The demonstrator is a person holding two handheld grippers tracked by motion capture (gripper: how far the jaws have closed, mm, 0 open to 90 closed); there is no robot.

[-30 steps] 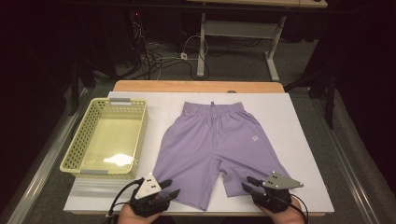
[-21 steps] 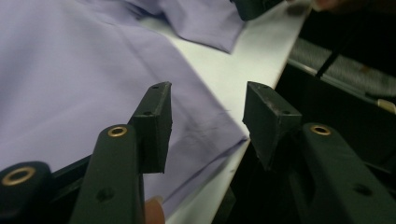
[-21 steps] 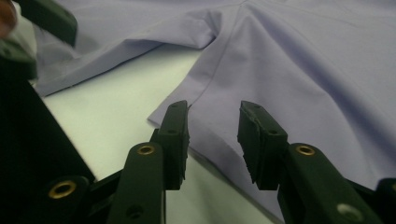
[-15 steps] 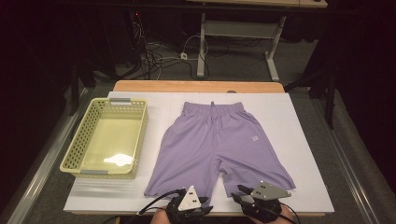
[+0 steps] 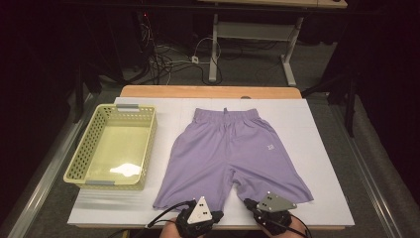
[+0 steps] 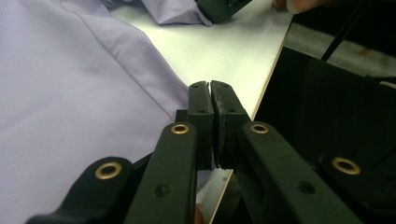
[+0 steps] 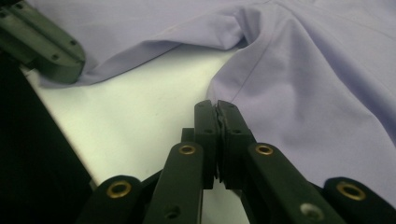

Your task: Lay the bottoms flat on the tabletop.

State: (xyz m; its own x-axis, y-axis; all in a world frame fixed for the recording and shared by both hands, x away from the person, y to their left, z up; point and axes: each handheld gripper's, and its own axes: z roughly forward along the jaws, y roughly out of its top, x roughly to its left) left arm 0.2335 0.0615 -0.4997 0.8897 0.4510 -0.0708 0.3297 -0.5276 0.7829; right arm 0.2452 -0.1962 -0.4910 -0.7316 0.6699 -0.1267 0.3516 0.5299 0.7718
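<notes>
Both my jaws have just closed: left gripper [image 5: 199, 216] and right gripper [image 5: 270, 208] pinch the lilac fabric shorts' [image 5: 233, 153] leg hems at the tabletop's [image 5: 327, 148] near edge.

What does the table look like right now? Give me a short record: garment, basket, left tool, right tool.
garment: purple shorts lying flat on the white table, waistband far, leg hems near
basket: yellow basket, left of the shorts, apart from them
left tool: left tool shut at the inner hem corner of the left leg
right tool: right tool shut at the inner hem corner of the right leg
</notes>
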